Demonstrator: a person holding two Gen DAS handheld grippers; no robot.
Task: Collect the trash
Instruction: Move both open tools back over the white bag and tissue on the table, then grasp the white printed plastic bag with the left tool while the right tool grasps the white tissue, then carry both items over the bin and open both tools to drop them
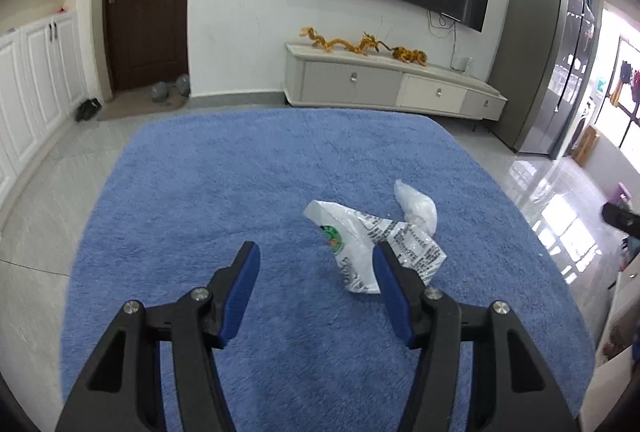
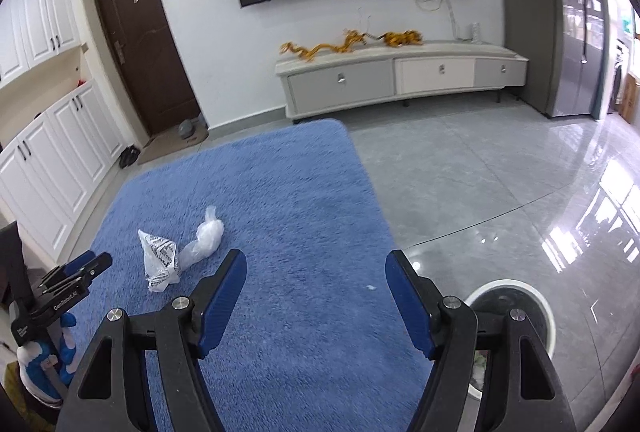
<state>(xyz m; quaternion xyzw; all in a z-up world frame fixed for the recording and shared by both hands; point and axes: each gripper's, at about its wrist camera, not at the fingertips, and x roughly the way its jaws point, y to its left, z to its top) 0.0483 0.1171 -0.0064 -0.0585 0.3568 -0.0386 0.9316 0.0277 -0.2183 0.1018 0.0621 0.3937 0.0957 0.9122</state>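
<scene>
Two pieces of trash lie on the blue rug: a white plastic bag with black print and a green logo, and a crumpled clear plastic bag just behind it. My left gripper is open above the rug, its right finger in front of the printed bag's edge, with nothing between the pads. In the right wrist view the printed bag and the clear bag lie to the left, with my left gripper beside them. My right gripper is open and empty over the rug's right side.
A round bin with a white rim and dark liner stands on the grey tiles at lower right, partly behind my right finger. A tiny white scrap lies on the rug. A TV cabinet lines the far wall, white cupboards the left.
</scene>
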